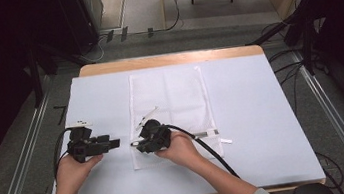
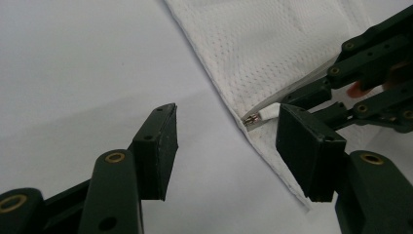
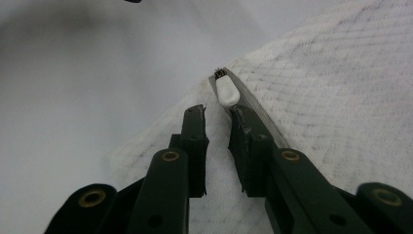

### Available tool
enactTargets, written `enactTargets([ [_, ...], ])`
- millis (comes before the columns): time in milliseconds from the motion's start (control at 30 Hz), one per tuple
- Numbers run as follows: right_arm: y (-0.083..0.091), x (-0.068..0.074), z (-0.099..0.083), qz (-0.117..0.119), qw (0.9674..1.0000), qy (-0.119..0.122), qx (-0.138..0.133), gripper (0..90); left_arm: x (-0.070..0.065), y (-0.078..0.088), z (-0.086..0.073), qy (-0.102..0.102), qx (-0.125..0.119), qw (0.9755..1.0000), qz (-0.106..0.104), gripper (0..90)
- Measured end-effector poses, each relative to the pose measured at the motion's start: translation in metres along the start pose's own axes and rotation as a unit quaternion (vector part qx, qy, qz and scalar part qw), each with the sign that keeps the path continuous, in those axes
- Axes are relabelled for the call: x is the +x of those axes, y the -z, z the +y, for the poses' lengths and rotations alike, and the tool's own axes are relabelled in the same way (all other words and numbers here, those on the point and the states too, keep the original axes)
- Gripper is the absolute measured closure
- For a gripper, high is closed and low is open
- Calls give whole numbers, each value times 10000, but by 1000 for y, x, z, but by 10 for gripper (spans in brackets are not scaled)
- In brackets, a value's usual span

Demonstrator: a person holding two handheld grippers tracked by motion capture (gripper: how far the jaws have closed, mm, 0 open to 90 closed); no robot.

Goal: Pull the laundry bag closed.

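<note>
We see a white mesh bag [image 1: 170, 108] lying flat on the pale sheet [image 1: 263, 115] that covers the table, long side running away from us. Its zipper pull [image 3: 227, 91], a small white tab with a metal end, sits at the bag's near-left edge. Our right gripper [image 1: 138, 145] lies low over that corner, pointing left; in its own view the jaws stand narrow, a slim gap between them, with the pull just ahead of the right jaw's tip and close against it. We cannot tell whether the pad touches the pull, and nothing is pinched. Our left gripper [image 1: 114, 143] rests on the bare sheet just left of the bag, pointing right, jaws wide and holding nothing; its view shows the pull [image 2: 265, 115] beyond its right jaw.
</note>
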State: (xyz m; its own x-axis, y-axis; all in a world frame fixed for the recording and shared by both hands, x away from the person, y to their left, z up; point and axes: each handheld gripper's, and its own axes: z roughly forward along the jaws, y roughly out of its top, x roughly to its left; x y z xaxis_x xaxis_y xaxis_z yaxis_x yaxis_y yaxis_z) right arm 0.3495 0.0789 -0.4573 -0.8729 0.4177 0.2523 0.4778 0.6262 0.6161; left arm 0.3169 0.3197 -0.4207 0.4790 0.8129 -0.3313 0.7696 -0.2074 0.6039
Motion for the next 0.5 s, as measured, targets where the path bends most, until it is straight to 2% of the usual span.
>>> enactTargets([
  [200, -6, -2, 4, 31, 9998, -139, -126, 772, 1, 1, -2, -45, 45, 10000, 29, 414],
  [500, -15, -1, 16, 7, 9999, -121, -74, 828, 4, 2, -3, -74, -2, 10000, -65, 434],
])
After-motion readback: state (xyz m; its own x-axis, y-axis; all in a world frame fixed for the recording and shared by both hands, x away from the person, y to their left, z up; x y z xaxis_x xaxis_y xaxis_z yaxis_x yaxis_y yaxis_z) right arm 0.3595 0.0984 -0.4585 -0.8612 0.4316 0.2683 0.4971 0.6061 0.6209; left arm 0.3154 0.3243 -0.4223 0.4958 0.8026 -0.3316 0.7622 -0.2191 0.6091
